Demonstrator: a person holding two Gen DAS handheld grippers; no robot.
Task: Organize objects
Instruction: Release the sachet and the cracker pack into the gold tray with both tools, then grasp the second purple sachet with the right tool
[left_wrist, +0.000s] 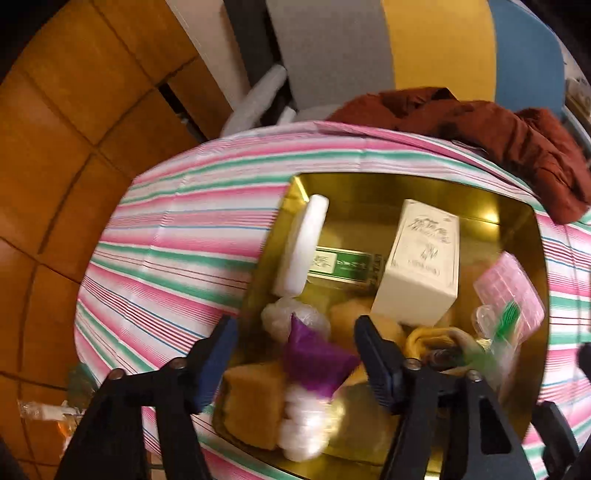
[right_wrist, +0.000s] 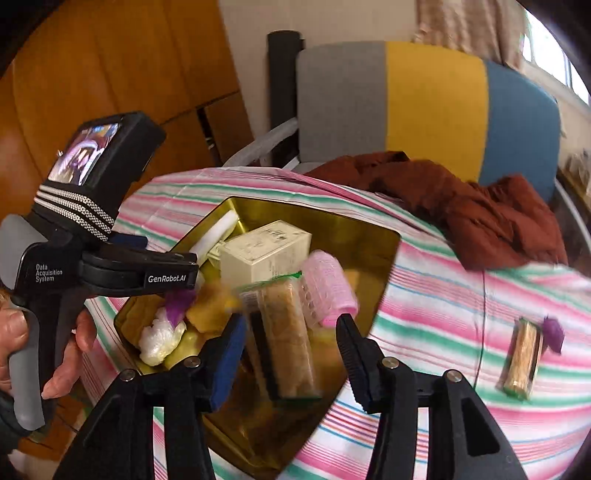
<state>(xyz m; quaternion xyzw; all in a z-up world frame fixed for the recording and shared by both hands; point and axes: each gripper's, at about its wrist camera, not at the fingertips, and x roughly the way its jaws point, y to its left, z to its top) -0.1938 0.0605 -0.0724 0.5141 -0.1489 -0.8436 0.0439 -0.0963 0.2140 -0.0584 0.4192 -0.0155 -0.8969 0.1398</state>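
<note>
Both grippers hang over the gold metal tin (right_wrist: 384, 243), which already holds a cream carton (right_wrist: 266, 251), a pink hair roller (right_wrist: 328, 291) and a white-and-purple bag (left_wrist: 310, 369). The left gripper (left_wrist: 295, 350) has its jaws well apart; the bag lies between them, unpressed. The right gripper (right_wrist: 291, 354) is about half open around a clear packet of tan sticks (right_wrist: 288, 343), pads off it. I judge both items just dropped in. Next: fetch the 2 things left on the striped surface (right_wrist: 443, 325), a small gold packet (right_wrist: 522, 362) and a purple piece (right_wrist: 553, 332).

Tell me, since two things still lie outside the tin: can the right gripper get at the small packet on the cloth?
Probably yes. The packet lies alone on the striped cloth, clear of the tin, and the right gripper looks open and empty.
</note>
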